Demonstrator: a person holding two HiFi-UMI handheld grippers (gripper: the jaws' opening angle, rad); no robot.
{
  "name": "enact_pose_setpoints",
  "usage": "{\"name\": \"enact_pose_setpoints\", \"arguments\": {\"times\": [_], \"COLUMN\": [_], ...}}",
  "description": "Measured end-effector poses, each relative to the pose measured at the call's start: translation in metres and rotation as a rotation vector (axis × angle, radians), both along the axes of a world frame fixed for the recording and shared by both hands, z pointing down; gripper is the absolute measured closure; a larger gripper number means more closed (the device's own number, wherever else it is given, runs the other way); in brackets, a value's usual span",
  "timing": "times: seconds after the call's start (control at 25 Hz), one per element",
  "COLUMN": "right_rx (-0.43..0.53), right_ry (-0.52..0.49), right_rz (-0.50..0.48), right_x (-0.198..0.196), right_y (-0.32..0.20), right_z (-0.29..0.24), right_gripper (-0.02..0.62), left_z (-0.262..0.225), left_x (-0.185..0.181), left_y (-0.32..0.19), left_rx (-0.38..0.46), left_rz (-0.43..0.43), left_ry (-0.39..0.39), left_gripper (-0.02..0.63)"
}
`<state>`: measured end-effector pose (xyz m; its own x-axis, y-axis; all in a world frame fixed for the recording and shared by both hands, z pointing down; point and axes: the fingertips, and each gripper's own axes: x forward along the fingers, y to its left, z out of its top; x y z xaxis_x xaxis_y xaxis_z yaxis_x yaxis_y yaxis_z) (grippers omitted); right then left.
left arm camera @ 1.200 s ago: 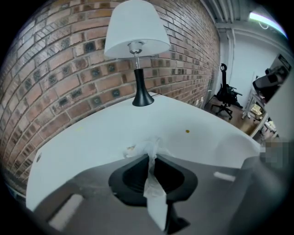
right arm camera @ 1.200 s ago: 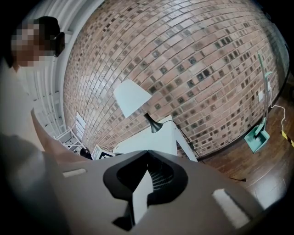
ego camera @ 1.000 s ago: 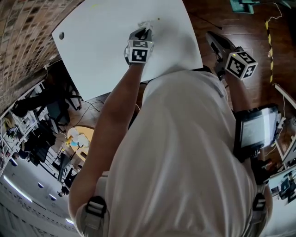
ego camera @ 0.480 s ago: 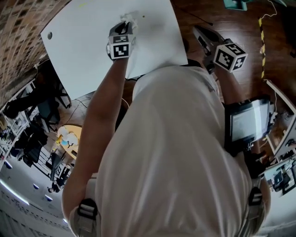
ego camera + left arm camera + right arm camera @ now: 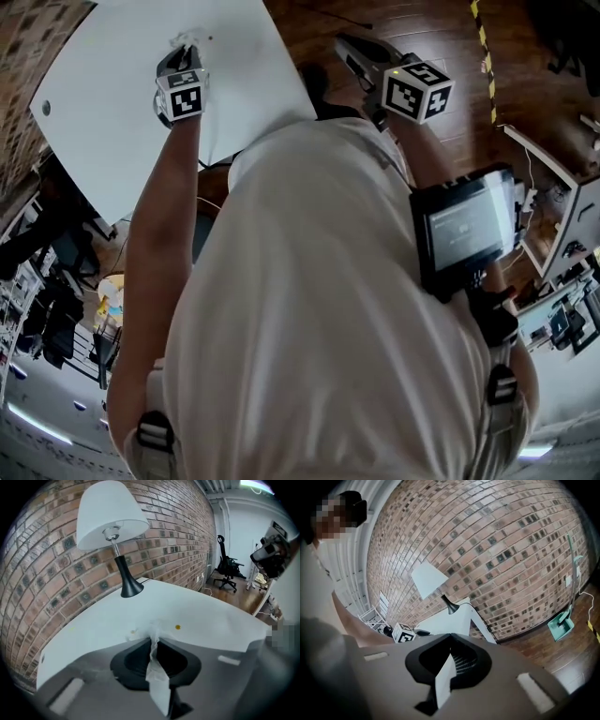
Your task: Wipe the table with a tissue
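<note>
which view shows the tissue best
The left gripper view: the tissue is close up, pinched in the shut jaws of the left gripper, its tip at the white table. The head view shows only a small white tuft past that gripper. The right gripper view does not show it.

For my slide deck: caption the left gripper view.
Left tongs shut on a crumpled white tissue, its tip at the white table.

Head view: table (image 5: 103,103) is cut off by top edge of frame; its lower-right corner is hidden behind person's torso (image 5: 319,309). Tissue (image 5: 185,37), upper left, is mostly covered by left gripper (image 5: 180,54). Left gripper view, ctr: yellow speck (image 5: 177,627) too small to be identified. Right gripper view: table mostly blocked by right gripper (image 5: 450,639).
</note>
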<state>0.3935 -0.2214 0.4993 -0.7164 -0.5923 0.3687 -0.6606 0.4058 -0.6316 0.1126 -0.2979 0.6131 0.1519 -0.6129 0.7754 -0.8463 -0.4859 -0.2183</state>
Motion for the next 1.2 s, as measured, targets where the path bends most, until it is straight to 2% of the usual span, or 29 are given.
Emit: {"name": "enact_pose_setpoints", "arguments": {"times": [0.12,0.2,0.4,0.64,0.76,0.84,0.96,1.08,1.2], "right_rx": [-0.004,-0.003,-0.001,0.009,0.013,0.013,0.003,-0.006,-0.006], "right_ry": [0.017,0.019,0.024,0.009,-0.002,-0.008,-0.024,-0.042,-0.052], "right_rz": [-0.015,-0.028,-0.055,-0.093,-0.117,-0.126,-0.123,-0.117,-0.115], "right_x": [0.012,0.012,0.011,0.0,-0.009,-0.011,-0.012,-0.012,-0.01], "right_y": [0.002,-0.002,-0.008,-0.016,-0.019,-0.021,-0.022,-0.023,-0.025], "right_z": [0.005,0.008,0.007,0.006,0.005,0.005,0.006,0.005,0.005], "right_gripper": [0.588,0.588,0.588,0.588,0.588,0.588,0.588,0.588,0.588], "left_z": [0.013,0.014,0.009,0.011,0.012,0.013,0.009,0.003,-0.01], "left_x": [0.01,0.016,0.035,0.07,0.087,0.099,0.125,0.157,0.183], "left_y": [0.002,-0.005,-0.01,0.012,0.03,0.04,0.058,0.081,0.1], "left_rx": [-0.016,-0.017,-0.002,-0.012,-0.024,-0.053,-0.177,-0.315,-0.363], "left_rz": [-0.034,-0.016,0.103,0.234,0.268,0.246,0.189,0.206,0.207], "left_ry": [0.002,-0.001,-0.014,-0.028,-0.01,0.057,0.285,0.462,0.608], "left_gripper": [0.577,0.577,0.58,0.585,0.584,0.575,0.571,0.571,0.569]}}
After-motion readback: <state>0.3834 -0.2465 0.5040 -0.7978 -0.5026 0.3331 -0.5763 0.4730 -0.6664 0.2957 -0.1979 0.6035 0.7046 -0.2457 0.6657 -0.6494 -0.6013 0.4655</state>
